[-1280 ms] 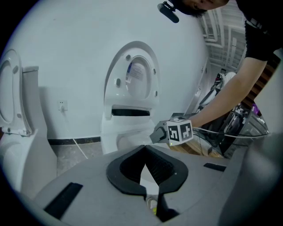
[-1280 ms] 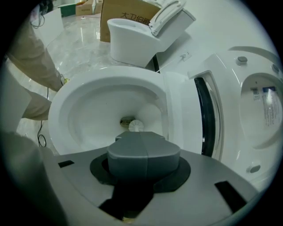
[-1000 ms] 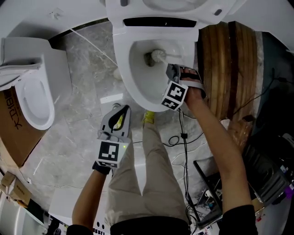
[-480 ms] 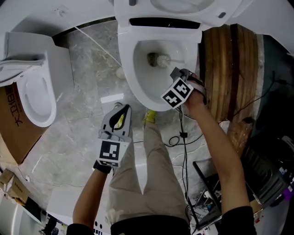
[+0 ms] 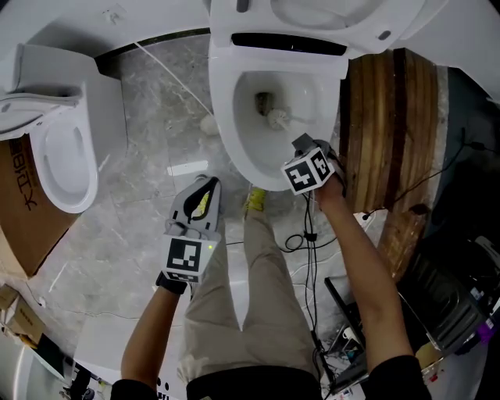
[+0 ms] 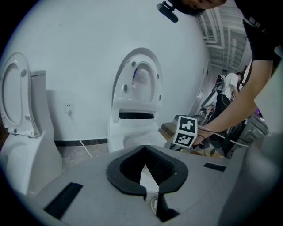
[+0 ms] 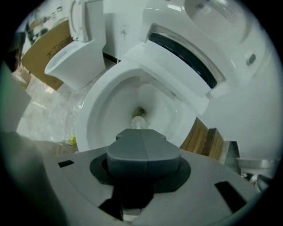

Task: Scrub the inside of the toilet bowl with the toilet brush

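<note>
Down in the toilet bowl (image 5: 225, 137), the toilet brush (image 5: 276, 118) shows a round white bristle head on a thin white handle. The head sits low in the basin, just beside the dark drain opening (image 5: 263, 100). The handle slants up toward the bowl's front right rim and into the right gripper (image 5: 300, 141).

In the right gripper view the jaws are pressed together on the handle and cover it. Only the bristle head (image 7: 138, 123) shows past their tips, against the white bowl wall (image 7: 90, 114).

The seat and lid (image 5: 312, 16) are raised against the back.

The left gripper (image 5: 206, 184) hangs over the marble floor (image 5: 148, 101), in front of the bowl and well apart from the brush. In its own view the jaw tips meet, with nothing between them.

A second toilet (image 5: 58, 168) stands to the left with its seat up, and a cardboard box (image 5: 17, 211) is just beside it. Dark-striped wooden planks (image 5: 391, 109) lie close along the bowl's right side, next to the person's right arm. Thin black cables (image 5: 306, 234) trail over the floor below the right gripper, by the person's leg.
</note>
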Available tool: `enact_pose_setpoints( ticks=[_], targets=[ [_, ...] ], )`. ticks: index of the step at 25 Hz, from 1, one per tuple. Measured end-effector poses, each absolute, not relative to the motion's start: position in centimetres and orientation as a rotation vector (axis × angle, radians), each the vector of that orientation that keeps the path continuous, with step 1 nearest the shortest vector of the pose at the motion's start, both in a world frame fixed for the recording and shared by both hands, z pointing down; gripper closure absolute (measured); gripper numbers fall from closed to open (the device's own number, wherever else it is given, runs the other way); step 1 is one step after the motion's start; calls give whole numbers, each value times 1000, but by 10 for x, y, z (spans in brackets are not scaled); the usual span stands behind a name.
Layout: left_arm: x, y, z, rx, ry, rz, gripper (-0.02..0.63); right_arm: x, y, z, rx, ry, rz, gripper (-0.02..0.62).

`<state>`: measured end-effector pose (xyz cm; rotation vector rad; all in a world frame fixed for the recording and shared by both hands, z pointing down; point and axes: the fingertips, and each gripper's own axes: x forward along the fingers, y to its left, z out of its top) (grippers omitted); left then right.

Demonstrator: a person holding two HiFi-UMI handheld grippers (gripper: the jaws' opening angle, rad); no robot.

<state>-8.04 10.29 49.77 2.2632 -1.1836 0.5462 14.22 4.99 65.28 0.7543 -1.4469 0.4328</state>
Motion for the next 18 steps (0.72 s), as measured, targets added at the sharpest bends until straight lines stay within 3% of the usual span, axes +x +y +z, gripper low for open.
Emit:
enact_pose_setpoints(
  ticks=[6,11,18],
  targets=[
    [-86,106,496,2259,-1185,535,589,131,70,656,896,-1442,615,440],
    [-96,112,506,2214,-1186,519,589,132,101,656,1070,-1305,953,440],
    [-95,117,510,2210,-1169,517,589,97,102,659,1133,-1385,1091,440]
  ],
)
